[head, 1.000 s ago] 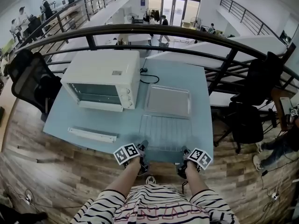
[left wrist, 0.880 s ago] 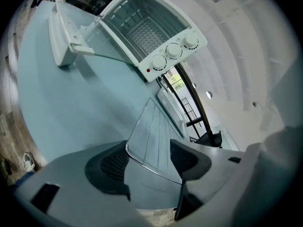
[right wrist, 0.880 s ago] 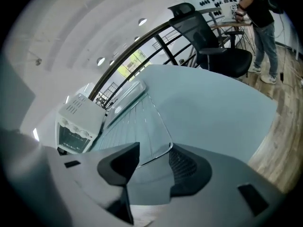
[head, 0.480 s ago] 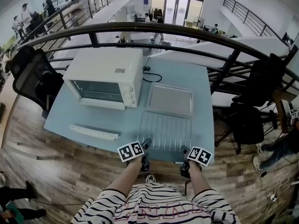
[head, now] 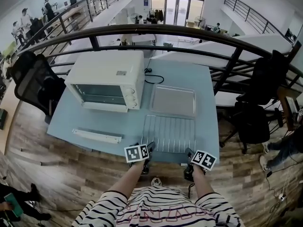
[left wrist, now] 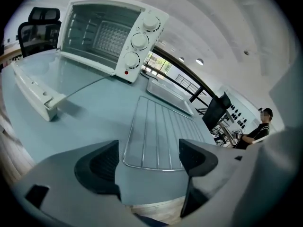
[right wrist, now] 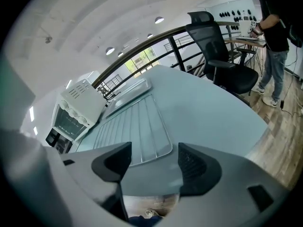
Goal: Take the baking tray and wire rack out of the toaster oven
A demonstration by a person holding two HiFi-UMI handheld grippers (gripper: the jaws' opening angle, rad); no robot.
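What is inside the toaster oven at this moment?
The toaster oven shows only side rails and a perforated back wall, with no shelf inside. The wire rack and baking tray lie outside on the table. Its floor is hidden.

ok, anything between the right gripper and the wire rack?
Nothing visible. The wire rack lies flat on the table just beyond the right gripper, whose jaws stand apart and empty; only bare tabletop separates them. The baking tray sits past the rack's far end, out of the way.
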